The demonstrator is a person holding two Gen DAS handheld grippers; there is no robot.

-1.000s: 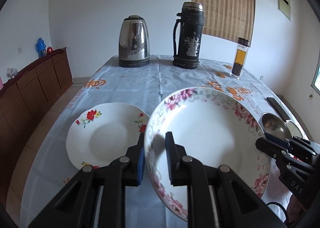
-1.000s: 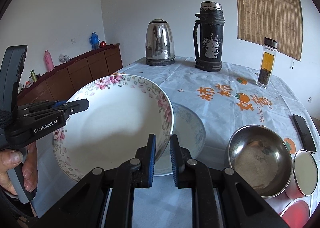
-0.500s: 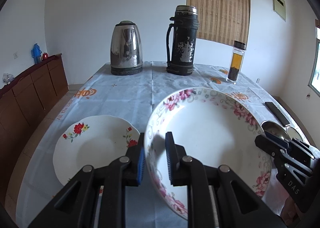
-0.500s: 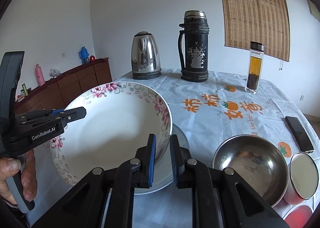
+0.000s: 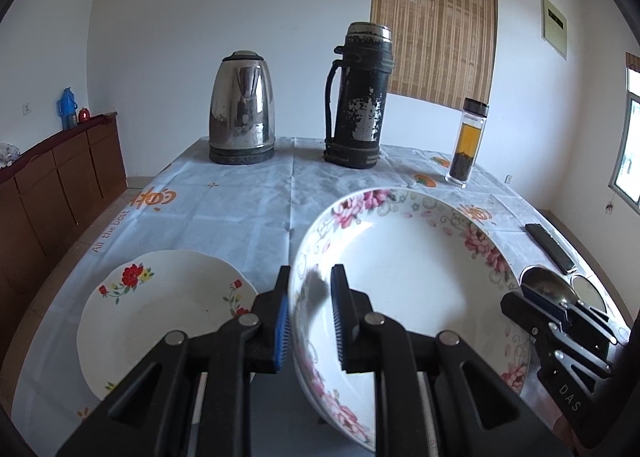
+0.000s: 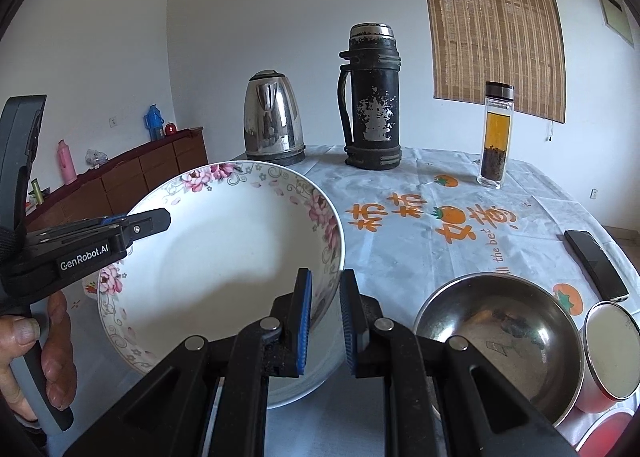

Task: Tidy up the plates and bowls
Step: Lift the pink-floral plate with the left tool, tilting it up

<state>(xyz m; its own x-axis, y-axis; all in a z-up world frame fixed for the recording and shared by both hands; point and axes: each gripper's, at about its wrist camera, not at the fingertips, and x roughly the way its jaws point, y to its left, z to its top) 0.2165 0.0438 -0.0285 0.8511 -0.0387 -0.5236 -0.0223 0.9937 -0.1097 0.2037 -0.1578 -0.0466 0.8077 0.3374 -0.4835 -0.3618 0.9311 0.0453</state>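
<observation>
Twice gripped, the floral bowl (image 5: 404, 281): pinched at its left rim by the left gripper (image 5: 308, 281), at its right rim by the right gripper (image 6: 325, 281), jaws of each drawn nearly together with only the thin porcelain wall between the blue pads. Carried tilted over the near half of the tablecloth (image 5: 240, 209), between the red-flowered plate (image 5: 160, 321) on the left and the steel bowl (image 6: 496, 341) on the right. Compared with a second ago, same clamp on both rims and same place between the fingers; seen from the left wrist, red-flowered plate now lower and further left, kettle (image 5: 242, 109) and black flask (image 5: 358, 97) larger and nearer mid-frame. From the right wrist, blue-edged plate that showed behind the bowl's right rim a second ago now covered; only a pale edge below the bowl's near side, not clear whether that plate or the bowl's own foot. Cannot tell whether the bowl's base touches the cloth. Steel bowl mostly masked in the left view by the right gripper's body. Left hand (image 6: 52, 341) cut off at the frame edge. Red cup (image 6: 608, 357) beside the steel bowl cropped at the right. Tea bottle (image 5: 468, 141) upright at the far right.
</observation>
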